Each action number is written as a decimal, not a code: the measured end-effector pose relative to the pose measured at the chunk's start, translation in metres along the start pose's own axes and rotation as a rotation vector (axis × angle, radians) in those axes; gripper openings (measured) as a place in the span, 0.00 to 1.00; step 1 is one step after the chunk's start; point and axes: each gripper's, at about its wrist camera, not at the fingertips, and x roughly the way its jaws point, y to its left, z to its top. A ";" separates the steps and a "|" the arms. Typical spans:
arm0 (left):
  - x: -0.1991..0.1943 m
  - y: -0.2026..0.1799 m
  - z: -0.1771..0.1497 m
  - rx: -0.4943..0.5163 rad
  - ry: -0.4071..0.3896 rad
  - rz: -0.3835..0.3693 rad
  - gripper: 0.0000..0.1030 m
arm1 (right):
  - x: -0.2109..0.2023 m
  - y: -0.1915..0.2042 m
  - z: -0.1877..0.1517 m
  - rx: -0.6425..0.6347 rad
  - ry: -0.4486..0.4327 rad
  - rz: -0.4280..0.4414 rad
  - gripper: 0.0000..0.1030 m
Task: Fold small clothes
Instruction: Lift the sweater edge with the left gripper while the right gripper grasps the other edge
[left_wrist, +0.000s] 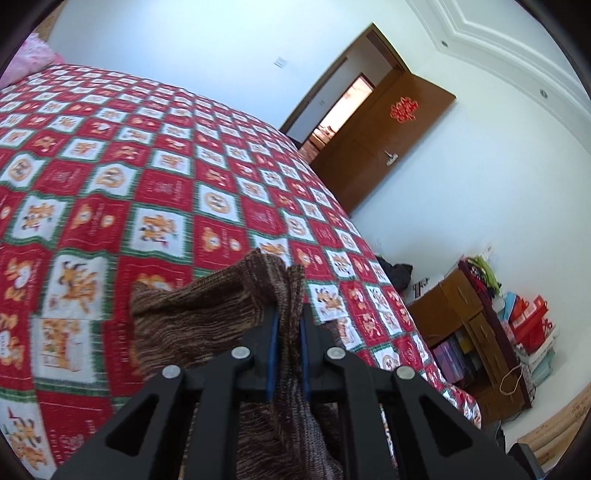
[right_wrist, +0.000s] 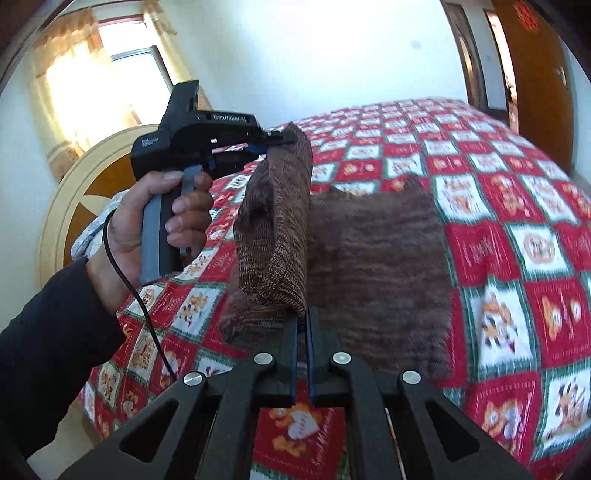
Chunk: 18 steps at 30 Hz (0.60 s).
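**Fold Stage: Edge Lifted Over the Garment**

The brown knit garment (right_wrist: 369, 273) lay partly on the patterned bed cover (right_wrist: 517, 229), with one edge raised off it between the two tools. The step in hand appeared to be carrying that raised edge across the flat part to make a fold.

Left side: the left gripper (left_wrist: 288, 317) was clamped on a bunched corner of the knit, with fabric filling the narrow gap between its blue pads (left_wrist: 274, 332). In the right wrist view, the left hand (right_wrist: 147, 221) gripped the tool's handle, and the cloth hung down from the tool's tip.

Right side: the right gripper (right_wrist: 302, 321) was closed almost fully on the thin lower edge of the same raised flap, which touched the pads at their tips.

The next move likely called for both tools to travel together, keep the edge taut and level, lay it on the flat part, then release.
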 end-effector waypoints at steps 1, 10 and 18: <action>0.004 -0.005 -0.001 0.007 0.009 0.003 0.10 | -0.001 -0.004 -0.002 0.011 0.003 0.000 0.03; 0.053 -0.049 -0.011 0.127 0.091 0.048 0.10 | -0.011 -0.050 -0.019 0.132 0.023 -0.027 0.03; 0.098 -0.068 -0.028 0.183 0.163 0.085 0.10 | 0.001 -0.089 -0.038 0.242 0.080 -0.041 0.02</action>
